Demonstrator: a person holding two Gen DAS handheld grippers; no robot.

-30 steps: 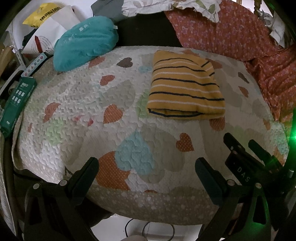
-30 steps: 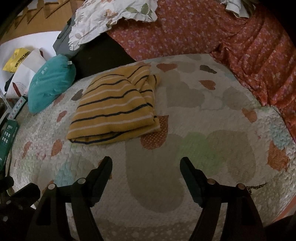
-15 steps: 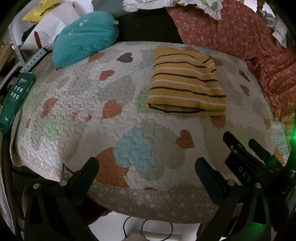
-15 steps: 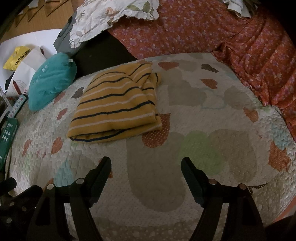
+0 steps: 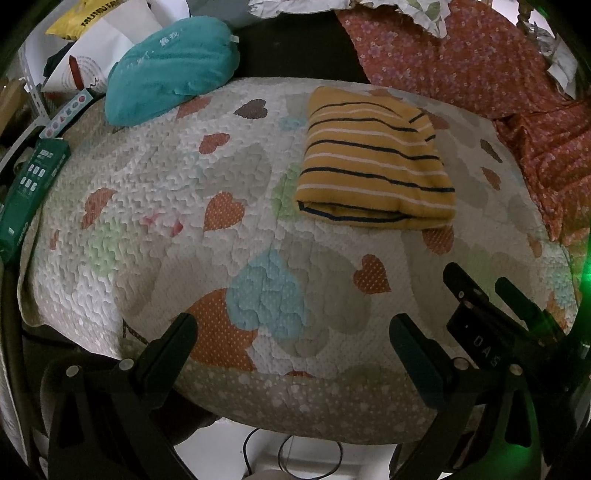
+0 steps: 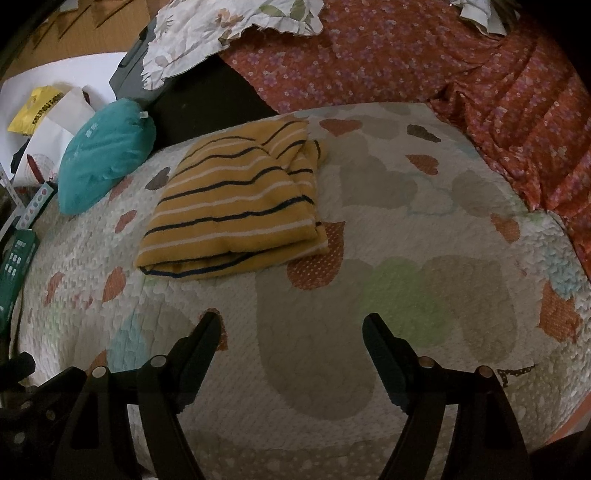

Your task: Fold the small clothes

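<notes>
A folded yellow garment with navy and white stripes [image 5: 373, 162] lies on the heart-patterned quilt [image 5: 155, 173], also in the right wrist view [image 6: 236, 210]. My left gripper [image 5: 293, 328] is open and empty, over the quilt's near edge, well short of the garment. My right gripper [image 6: 291, 328] is open and empty, above the quilt, in front of and to the right of the garment. The right gripper also shows at the lower right of the left wrist view [image 5: 491, 288].
A teal pillow [image 5: 170, 70] lies at the quilt's far left. Red floral fabric [image 5: 480, 62] is piled along the back and right. A green box [image 5: 29, 188] and bags [image 5: 85, 22] sit at the left edge. A cable [image 5: 295, 450] lies on the floor below.
Both grippers have drawn back slightly toward the near edge and lifted a little; the garment has not moved.
</notes>
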